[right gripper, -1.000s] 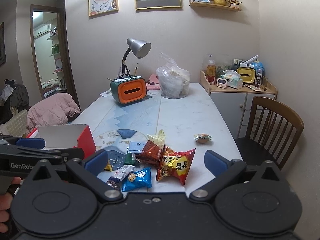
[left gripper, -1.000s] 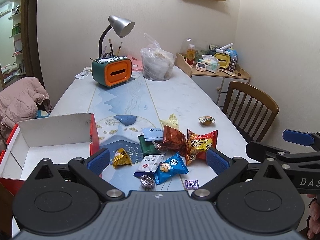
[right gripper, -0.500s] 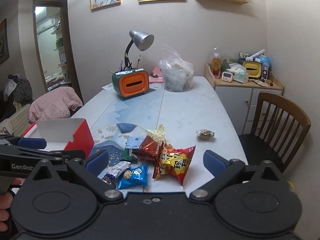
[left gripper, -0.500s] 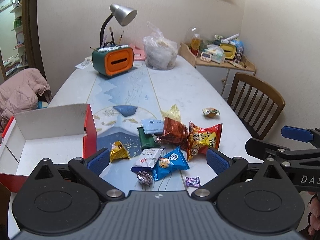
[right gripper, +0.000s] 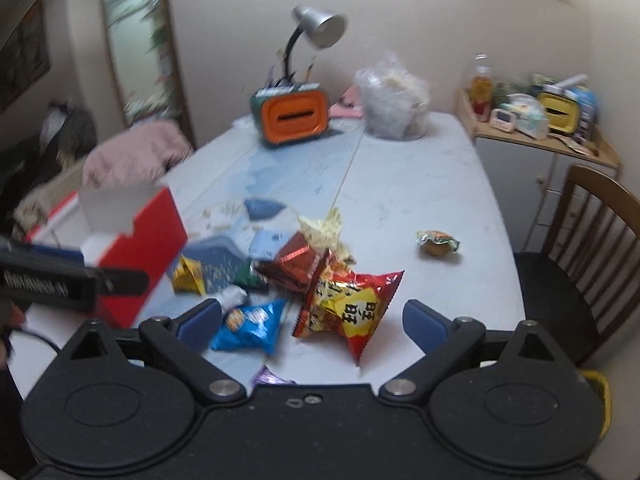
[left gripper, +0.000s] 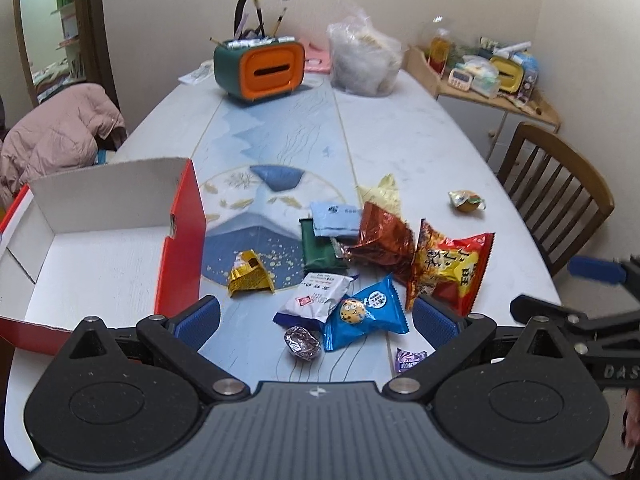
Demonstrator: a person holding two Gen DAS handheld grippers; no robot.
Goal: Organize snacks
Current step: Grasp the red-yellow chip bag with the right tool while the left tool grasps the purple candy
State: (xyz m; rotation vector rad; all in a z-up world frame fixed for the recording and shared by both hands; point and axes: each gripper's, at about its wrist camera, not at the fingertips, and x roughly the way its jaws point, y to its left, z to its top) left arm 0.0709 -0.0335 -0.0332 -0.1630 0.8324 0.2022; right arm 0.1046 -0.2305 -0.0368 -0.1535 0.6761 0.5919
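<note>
White table, one red box, eleven loose snacks (some overlapping), left gripper spread, right gripper spread

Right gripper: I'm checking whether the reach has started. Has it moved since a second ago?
Yes. The right gripper has tipped down and closed in on the table: the red snack bag now sits between its fingers and the desk lamp looks lower.

Closing in on the snack pile, both views tilting down; left gripper and right gripper nearing the table, right view blurring.
</note>
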